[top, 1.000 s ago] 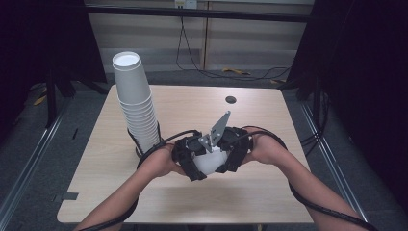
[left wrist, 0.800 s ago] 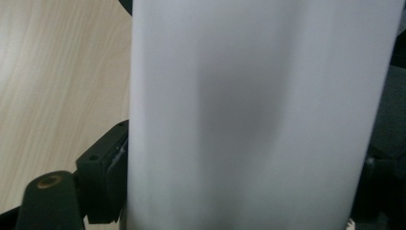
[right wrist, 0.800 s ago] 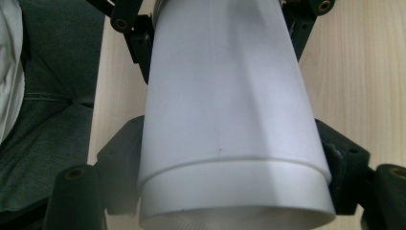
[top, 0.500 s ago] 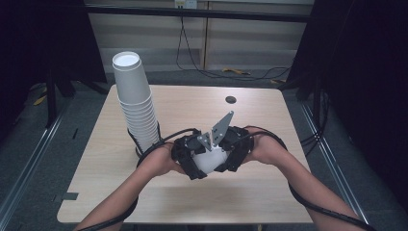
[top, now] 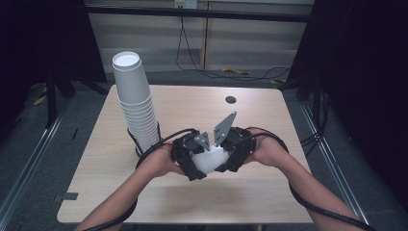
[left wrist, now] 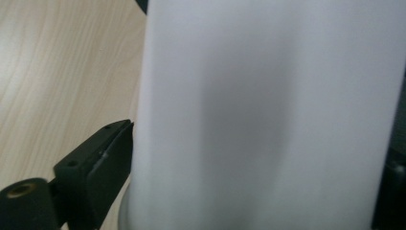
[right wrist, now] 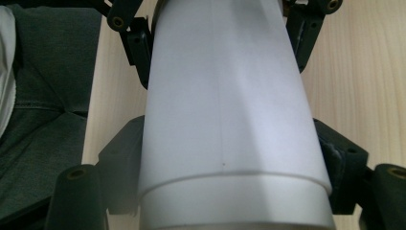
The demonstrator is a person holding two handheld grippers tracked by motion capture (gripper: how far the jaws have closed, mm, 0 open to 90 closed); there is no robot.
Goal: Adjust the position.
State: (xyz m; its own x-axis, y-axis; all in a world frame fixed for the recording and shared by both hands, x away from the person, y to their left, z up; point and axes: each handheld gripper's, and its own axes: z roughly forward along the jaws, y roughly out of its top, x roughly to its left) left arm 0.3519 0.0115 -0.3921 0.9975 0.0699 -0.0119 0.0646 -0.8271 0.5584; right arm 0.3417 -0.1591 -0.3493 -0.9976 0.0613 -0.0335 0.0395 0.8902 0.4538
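White paper cup (top: 210, 159) is being held over the table's (top: 269, 192) near middle, clamped by right gripper (top: 230, 154); left gripper (top: 192, 161) jaws have just been opening beside it. Right grip should be kept firm without crushing while left is being drawn off.

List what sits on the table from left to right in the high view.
Stack of paper cups → left gripper → white cup held between both grippers → right gripper.
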